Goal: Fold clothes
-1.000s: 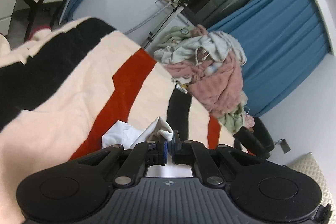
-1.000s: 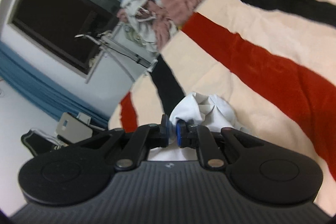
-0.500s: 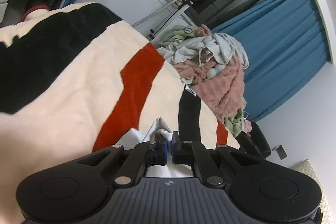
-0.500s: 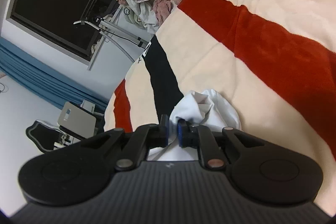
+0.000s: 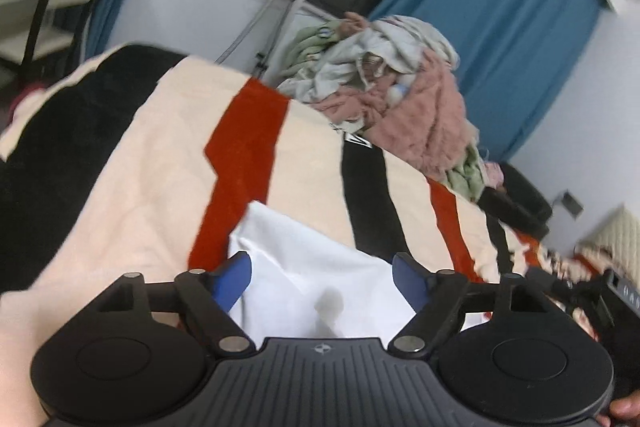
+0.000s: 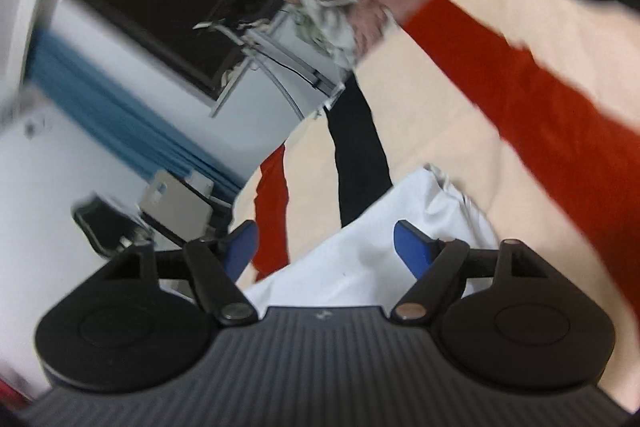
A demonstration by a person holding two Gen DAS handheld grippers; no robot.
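Bedding: cream fleece blanket with red and black stripes [image 5: 168,155] covers the bed. Heaped pink, grey and green laundry pile [image 5: 392,95] lies far ahead of both jaws. White cotton garment [image 5: 320,267] lies flat beneath left gripper [image 5: 322,273] and right gripper [image 6: 326,245], jaws spread wide, holding nothing.

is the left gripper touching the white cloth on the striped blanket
Cannot tell. In the left wrist view the left gripper is open, its blue pads either side of the white cloth, but no contact or gap shows plainly.
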